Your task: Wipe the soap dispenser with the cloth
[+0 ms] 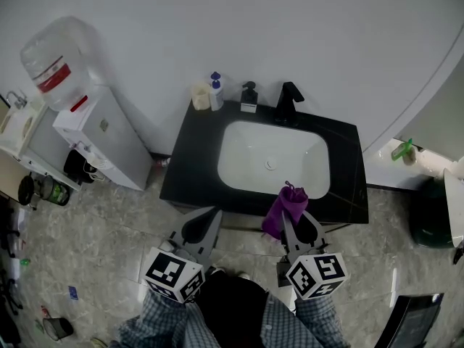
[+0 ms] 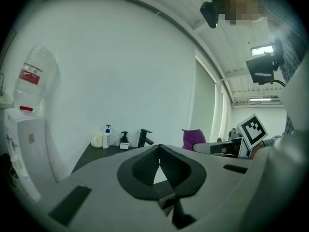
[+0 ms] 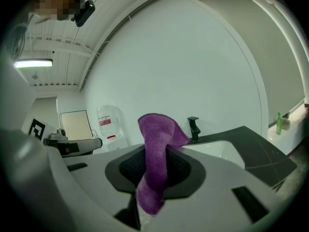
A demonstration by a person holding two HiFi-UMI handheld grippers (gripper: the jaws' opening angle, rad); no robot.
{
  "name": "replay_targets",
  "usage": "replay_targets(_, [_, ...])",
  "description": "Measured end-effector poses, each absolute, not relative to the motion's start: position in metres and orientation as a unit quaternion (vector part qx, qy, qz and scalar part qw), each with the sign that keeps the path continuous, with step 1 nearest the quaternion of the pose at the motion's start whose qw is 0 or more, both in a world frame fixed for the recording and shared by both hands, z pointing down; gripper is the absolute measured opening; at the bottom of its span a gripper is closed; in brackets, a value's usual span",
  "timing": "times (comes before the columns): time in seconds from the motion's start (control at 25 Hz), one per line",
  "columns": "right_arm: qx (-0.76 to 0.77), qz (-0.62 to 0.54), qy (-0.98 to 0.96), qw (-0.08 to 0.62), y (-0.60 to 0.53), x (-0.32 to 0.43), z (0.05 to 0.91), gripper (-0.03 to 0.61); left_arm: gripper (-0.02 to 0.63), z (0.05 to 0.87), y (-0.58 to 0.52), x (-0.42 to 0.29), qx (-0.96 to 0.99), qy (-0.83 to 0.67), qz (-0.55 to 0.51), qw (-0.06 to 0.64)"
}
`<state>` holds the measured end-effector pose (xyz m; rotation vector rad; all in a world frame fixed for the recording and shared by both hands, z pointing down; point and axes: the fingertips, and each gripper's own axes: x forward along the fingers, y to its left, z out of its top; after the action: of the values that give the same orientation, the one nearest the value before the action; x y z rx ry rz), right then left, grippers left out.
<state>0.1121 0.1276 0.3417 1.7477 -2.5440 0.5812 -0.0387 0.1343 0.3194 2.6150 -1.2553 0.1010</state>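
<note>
The black counter point(image 1: 190, 174) carries a white sink point(image 1: 250, 158). At its near edge the left gripper point(image 1: 212, 217) is clenched on nothing. The right gripper point(image 1: 291, 220) grasps a purple cloth point(image 1: 284, 205) over the sink's near rim. The soap dispenser point(image 1: 249, 97) stands at the counter's back edge, just left of the faucet point(image 1: 288, 100).

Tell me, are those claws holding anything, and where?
The right gripper pinches the purple cloth around its middle; the left gripper holds nothing.
</note>
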Motion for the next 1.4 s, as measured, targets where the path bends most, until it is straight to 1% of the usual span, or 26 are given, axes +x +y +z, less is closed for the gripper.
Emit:
replay_targets(0.52, [0.549,0.175,-0.817,-0.003,0.146,0.143,0.342,0.091,0.011,0.319,0.151,-0.006,0.896,-0.430,0.030,0.104])
replay_targets(0.84, [0.549,0.171,-0.818,-0.008,0.134,0.147,0.342,0.091,0.011,0.319,0.138,0.001,0.898,-0.428,0.030,0.097])
replay_targets(1.08, [0.550,0.172,-0.817,0.004,0.101,0.142,0.351,0.091,0.011,0.329,0.098,-0.004,0.899,-0.424,0.032,0.104])
replay_targets(1.4, [0.552,0.181,-0.814,0.015,0.013,0.125,0.359,0.091,0.011,0.339,0.007,-0.019,0.900,-0.419,0.034,0.119])
